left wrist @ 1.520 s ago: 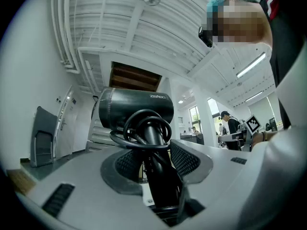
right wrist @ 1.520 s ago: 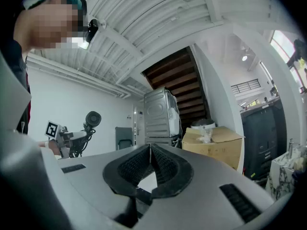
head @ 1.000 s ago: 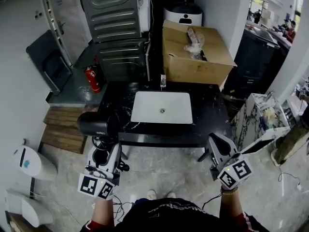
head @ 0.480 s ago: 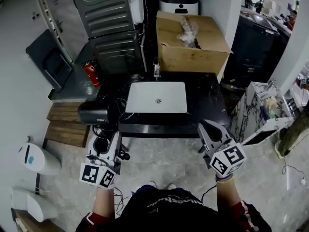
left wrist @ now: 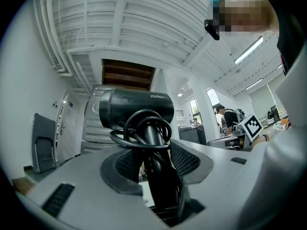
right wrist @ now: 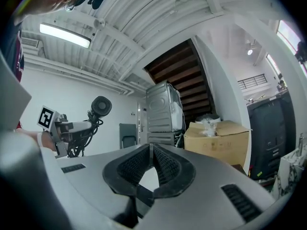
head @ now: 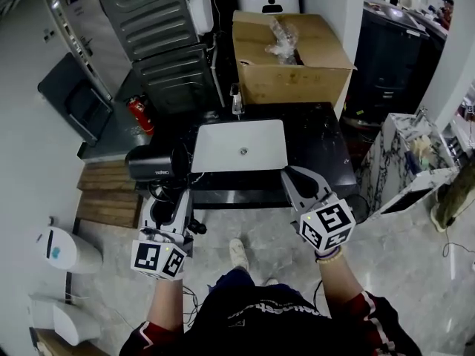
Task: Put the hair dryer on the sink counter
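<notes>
The black hair dryer (head: 152, 163) is held upright by its handle in my left gripper (head: 169, 201), just off the front left corner of the black sink counter (head: 329, 158). In the left gripper view the jaws are shut on the handle (left wrist: 160, 176), with the cord looped round it and the barrel (left wrist: 136, 108) above. My right gripper (head: 300, 188) hovers at the counter's front edge, right of the white basin (head: 239, 145). Its jaws meet at the tips (right wrist: 151, 151) with nothing between them. The right gripper view shows the dryer (right wrist: 100, 106) at the left.
A faucet (head: 236, 102) stands behind the basin. An open cardboard box (head: 289, 58) sits behind the counter, with metal appliances (head: 156, 21) at the back left. Nearby are a red fire extinguisher (head: 141, 116), a wooden pallet (head: 107, 191), a white bin (head: 67, 249) and a marble cabinet (head: 415, 162).
Both grippers have come forward to the counter's front edge. The hair dryer has travelled with the left gripper and now stands close to the counter's left corner.
</notes>
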`<action>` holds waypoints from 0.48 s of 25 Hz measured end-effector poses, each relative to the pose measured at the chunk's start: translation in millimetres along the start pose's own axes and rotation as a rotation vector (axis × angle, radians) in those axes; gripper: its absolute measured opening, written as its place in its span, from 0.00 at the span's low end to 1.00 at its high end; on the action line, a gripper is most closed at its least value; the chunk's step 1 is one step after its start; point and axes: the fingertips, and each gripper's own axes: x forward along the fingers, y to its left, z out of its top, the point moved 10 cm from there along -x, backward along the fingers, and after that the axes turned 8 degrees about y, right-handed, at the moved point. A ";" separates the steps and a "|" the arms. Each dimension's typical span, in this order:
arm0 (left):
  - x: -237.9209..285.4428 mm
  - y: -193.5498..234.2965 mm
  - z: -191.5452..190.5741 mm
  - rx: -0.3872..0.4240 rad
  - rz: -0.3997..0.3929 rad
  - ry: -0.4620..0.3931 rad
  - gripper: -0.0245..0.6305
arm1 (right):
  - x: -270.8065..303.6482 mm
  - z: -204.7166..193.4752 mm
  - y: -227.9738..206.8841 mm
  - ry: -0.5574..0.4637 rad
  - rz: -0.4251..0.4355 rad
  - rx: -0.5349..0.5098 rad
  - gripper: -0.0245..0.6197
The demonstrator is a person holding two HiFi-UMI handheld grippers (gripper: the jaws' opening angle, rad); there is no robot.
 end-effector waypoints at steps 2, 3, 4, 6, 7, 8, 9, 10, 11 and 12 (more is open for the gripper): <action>16.1 6.5 -5.2 -0.002 -0.010 -0.003 0.33 | 13.2 -2.1 -6.5 0.004 -0.021 0.005 0.10; 24.2 10.7 -8.5 -0.002 -0.016 -0.003 0.33 | 20.0 -2.5 -9.5 0.005 -0.036 0.007 0.10; 31.7 15.3 -12.6 0.001 -0.022 0.001 0.33 | 26.5 -3.0 -11.7 0.005 -0.050 0.010 0.10; 46.3 25.3 -20.8 0.002 -0.024 0.014 0.33 | 38.9 -3.9 -14.8 -0.008 -0.078 0.026 0.10; 54.9 30.9 -24.3 -0.004 -0.025 0.016 0.33 | 46.2 -3.3 -17.1 -0.020 -0.095 0.034 0.10; 64.7 37.2 -27.6 -0.013 -0.026 0.013 0.33 | 55.3 -1.7 -20.1 -0.033 -0.115 0.038 0.10; 75.0 44.4 -31.2 -0.024 -0.025 0.009 0.33 | 66.3 0.4 -23.1 -0.045 -0.138 0.037 0.10; 85.1 52.5 -35.2 -0.033 -0.023 0.006 0.33 | 78.8 2.5 -25.7 -0.054 -0.160 0.034 0.10; 94.8 61.7 -39.8 -0.036 -0.023 0.005 0.33 | 92.0 4.2 -27.4 -0.059 -0.181 0.031 0.10; 103.9 71.6 -45.0 -0.036 -0.024 0.009 0.33 | 105.4 5.2 -28.6 -0.060 -0.198 0.031 0.10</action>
